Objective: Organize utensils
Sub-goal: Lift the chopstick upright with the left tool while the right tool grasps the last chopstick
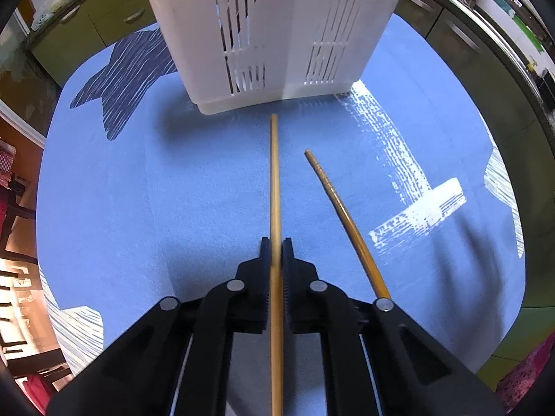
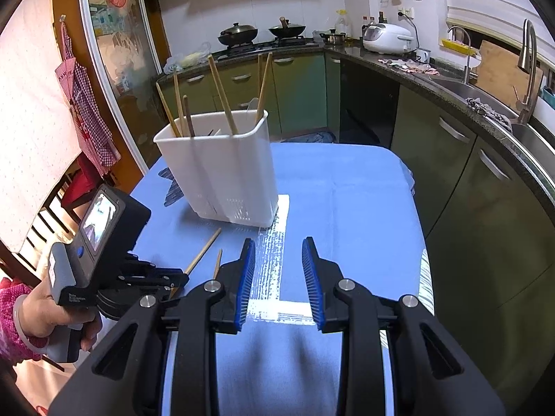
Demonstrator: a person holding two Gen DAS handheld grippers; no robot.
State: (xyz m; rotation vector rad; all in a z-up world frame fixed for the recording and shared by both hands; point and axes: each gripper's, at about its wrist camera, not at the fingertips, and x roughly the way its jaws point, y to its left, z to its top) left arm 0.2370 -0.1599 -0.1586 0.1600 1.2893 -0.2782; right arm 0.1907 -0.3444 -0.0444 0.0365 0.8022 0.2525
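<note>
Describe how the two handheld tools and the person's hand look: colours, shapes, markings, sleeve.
Both are black angular linkages with silver pivot pins. The right tool has blue ribbed pads; the left tool has dark ribbed pads, a grey grip and a camera. The left hand shows a pink patterned sleeve and a pale bangle.

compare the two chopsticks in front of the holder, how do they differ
The pale chopstick is clamped between the left gripper's fingers; the dark chopstick lies free on the blue cloth, to its right in the left wrist view.
The pale chopstick is a lighter tan; the dark chopstick is browner, with a ridged tip.
The pale chopstick's tip reaches nearly to the white holder; the dark chopstick's stops shorter.
Both are slim wooden sticks pointing toward the holder.
</note>
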